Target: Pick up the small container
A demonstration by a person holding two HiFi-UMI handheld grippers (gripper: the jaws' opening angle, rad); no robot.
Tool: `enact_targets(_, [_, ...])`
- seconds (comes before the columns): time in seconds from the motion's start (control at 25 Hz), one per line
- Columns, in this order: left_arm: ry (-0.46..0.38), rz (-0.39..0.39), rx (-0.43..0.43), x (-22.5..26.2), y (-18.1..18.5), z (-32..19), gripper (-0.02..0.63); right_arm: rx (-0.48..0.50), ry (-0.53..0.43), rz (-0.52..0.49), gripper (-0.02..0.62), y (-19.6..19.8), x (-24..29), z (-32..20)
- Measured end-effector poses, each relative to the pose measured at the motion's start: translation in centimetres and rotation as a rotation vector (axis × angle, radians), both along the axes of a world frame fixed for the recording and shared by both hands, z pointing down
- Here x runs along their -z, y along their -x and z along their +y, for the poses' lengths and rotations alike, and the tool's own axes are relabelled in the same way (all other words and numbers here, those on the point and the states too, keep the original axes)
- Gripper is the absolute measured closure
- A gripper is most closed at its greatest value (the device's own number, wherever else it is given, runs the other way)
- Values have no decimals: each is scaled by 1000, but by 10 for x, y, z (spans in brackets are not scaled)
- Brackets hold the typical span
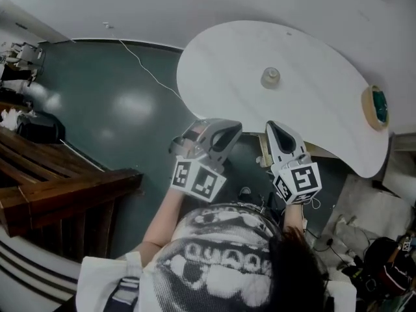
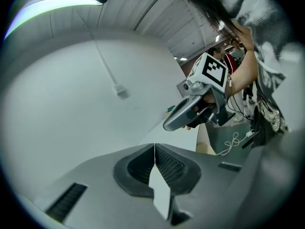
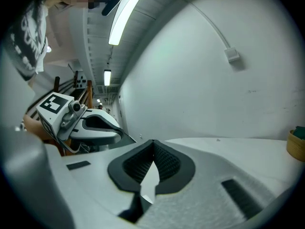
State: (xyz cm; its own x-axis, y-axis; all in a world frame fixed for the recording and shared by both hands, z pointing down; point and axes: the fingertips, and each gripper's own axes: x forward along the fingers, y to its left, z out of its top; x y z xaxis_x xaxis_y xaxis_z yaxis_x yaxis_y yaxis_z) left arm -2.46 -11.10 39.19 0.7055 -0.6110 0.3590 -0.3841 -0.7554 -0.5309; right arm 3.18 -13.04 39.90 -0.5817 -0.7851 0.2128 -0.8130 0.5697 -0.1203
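The left gripper (image 2: 154,148) has its jaws pressed together with nothing between them, and the right gripper (image 3: 153,143) is likewise closed and empty. Both hang side by side at the near edge of the white table (image 1: 221,70), pointing toward it. The small container (image 1: 270,77) stands upright near the table's middle, its round top facing up, well apart from both grippers. A tape roll (image 1: 376,106) lies at the table's right edge.

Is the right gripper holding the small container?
No, the small container sits alone on the table, apart from the shut right gripper.
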Motion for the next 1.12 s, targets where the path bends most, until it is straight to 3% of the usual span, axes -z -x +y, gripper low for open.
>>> enact_targets(0.16, [4,-38,-55,-12,13,-31,601,-58,22,15,592,9,-10,-29])
enact_targets(0.6, [27,-45,-200,-34,21,-89,601,-239,69,101,592,-3,-39,-81])
enact_targets(0.92, [53,-51,-219,-50,24,-107,601,-279,134,149,574,-22,-64,-88])
enact_targets(1.12, [57,-67,-209,-54,24,-113,601,-255,150,173,551,-30,-74,-99])
